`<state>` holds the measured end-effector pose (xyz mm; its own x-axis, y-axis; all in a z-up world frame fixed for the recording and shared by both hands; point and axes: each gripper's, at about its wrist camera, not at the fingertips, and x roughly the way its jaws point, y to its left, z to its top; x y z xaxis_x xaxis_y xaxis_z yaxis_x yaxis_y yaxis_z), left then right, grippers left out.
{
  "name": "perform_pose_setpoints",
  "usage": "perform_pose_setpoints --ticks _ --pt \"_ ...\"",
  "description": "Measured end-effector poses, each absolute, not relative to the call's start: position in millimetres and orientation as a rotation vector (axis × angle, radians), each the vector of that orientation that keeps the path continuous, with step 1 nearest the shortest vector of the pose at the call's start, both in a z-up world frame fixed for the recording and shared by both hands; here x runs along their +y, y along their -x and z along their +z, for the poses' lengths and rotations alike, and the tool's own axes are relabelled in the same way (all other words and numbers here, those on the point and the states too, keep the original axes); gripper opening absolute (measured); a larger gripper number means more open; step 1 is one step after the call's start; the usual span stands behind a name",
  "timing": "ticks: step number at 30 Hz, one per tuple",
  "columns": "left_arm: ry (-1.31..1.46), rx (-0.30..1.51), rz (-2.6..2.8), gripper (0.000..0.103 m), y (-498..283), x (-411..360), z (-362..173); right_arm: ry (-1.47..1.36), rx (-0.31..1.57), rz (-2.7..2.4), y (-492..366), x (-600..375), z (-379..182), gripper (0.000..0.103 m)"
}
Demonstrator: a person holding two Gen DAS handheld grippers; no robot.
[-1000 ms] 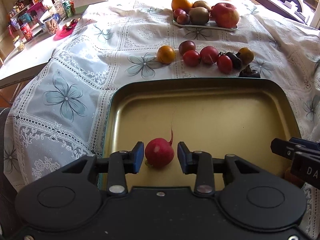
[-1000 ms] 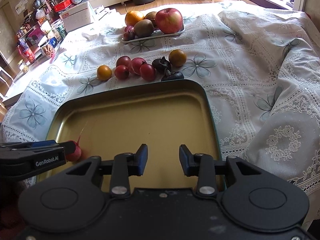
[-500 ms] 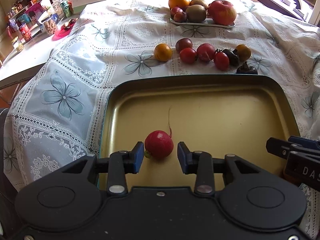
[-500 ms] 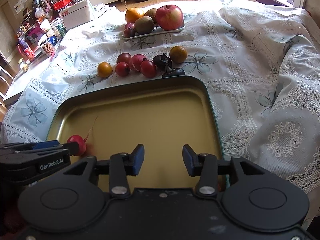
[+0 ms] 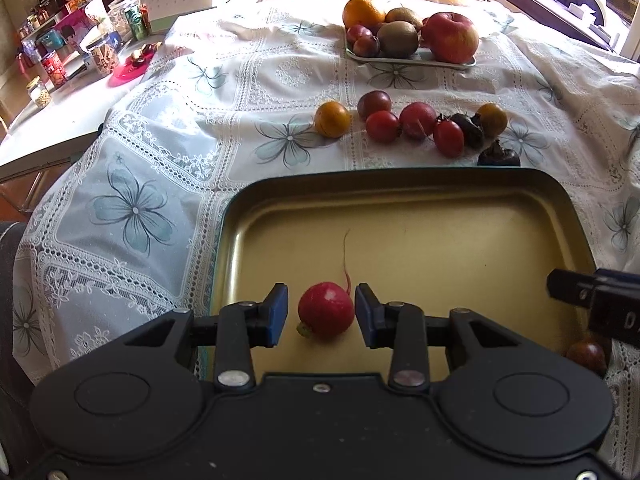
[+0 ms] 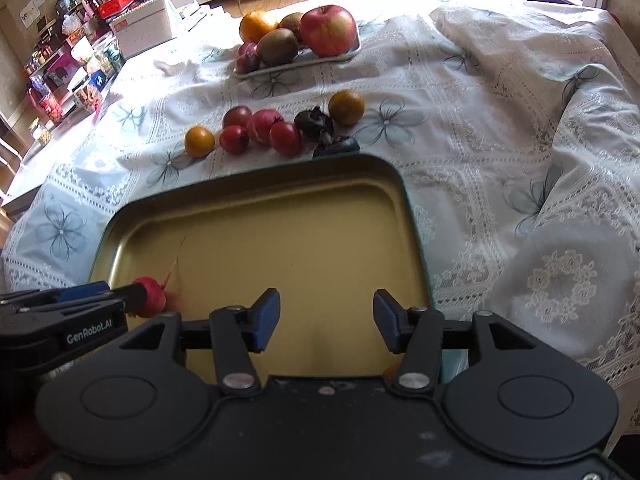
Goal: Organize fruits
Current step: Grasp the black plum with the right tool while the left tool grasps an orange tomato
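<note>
A red radish [image 5: 326,310] with a thin root lies in the gold tray [image 5: 460,240], near its front left. My left gripper [image 5: 321,315] is open, its blue pads on either side of the radish, apart from it. The radish also shows in the right wrist view [image 6: 150,296], partly behind the left gripper. My right gripper [image 6: 326,320] is open and empty over the tray's [image 6: 320,216] front right. A small dark red fruit [image 5: 586,354] sits at the tray's front right corner, under the right gripper.
Beyond the tray lies a row of small fruits [image 5: 416,122] on the lace tablecloth [image 5: 132,208]: orange, red and dark ones. A white plate [image 5: 412,58] at the back holds an apple, kiwis, an orange and plums. Cluttered shelves stand at far left.
The left gripper has drawn back from the radish, which now rests on the tray with its root pointing away. The right gripper's jaws have opened wider.
</note>
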<state>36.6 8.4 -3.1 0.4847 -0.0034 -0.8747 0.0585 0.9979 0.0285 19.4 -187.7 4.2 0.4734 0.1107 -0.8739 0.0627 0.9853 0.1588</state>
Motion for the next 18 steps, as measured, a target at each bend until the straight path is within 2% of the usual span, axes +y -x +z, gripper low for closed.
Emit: perform_pose_setpoints --ticks 18 --pt "-0.059 0.993 -0.05 0.046 -105 12 17 -0.161 1.019 -0.063 -92 -202 21 0.057"
